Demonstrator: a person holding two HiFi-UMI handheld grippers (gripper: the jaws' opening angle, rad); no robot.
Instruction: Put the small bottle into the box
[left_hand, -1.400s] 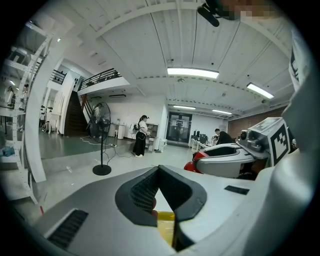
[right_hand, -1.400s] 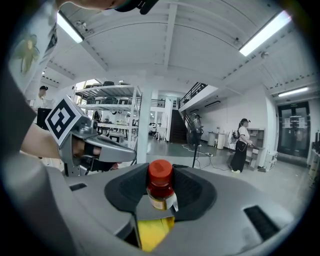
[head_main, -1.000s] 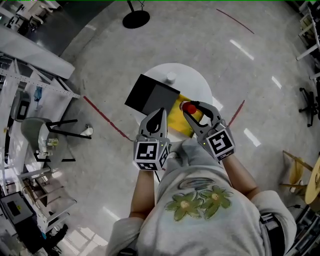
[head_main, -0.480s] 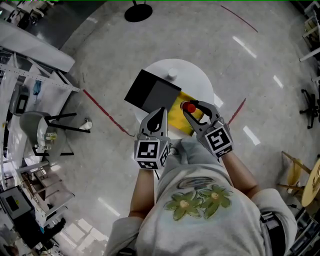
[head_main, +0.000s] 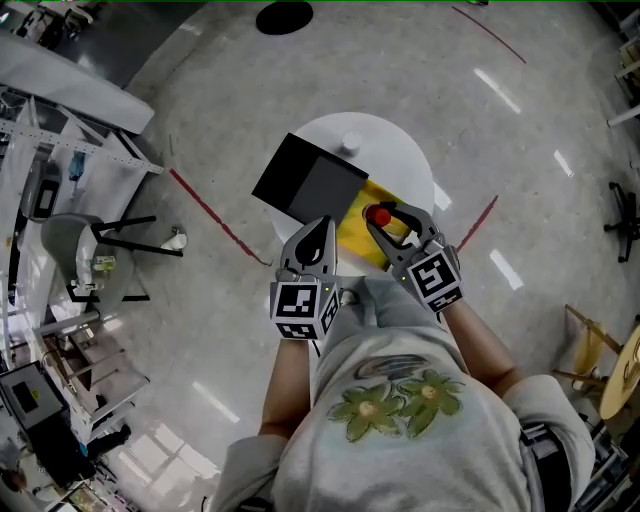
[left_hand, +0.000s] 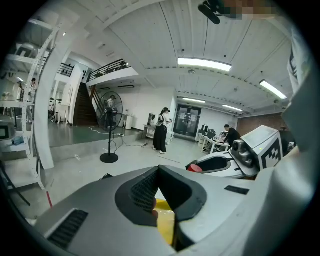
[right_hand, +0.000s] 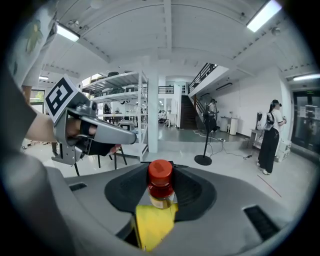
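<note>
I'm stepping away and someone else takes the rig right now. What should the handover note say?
Left claw: shut, empty, near the box's edge.
Right claw: shut on the small bottle, red-capped, over the yellow sheet.
Black box: on the round white table, left of the bottle.
Done: bottle gripped.
Left: carry it over the box and release it inside.

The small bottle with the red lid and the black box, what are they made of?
Small bottle: its see-through body shows amber stuff inside, so it is clear plastic or glass; I can't tell which. Its red cap: smooth and a bit shiny, probably plastic. Black box: dull, flat sides with sharp edges, maybe cardboard or plastic.
</note>
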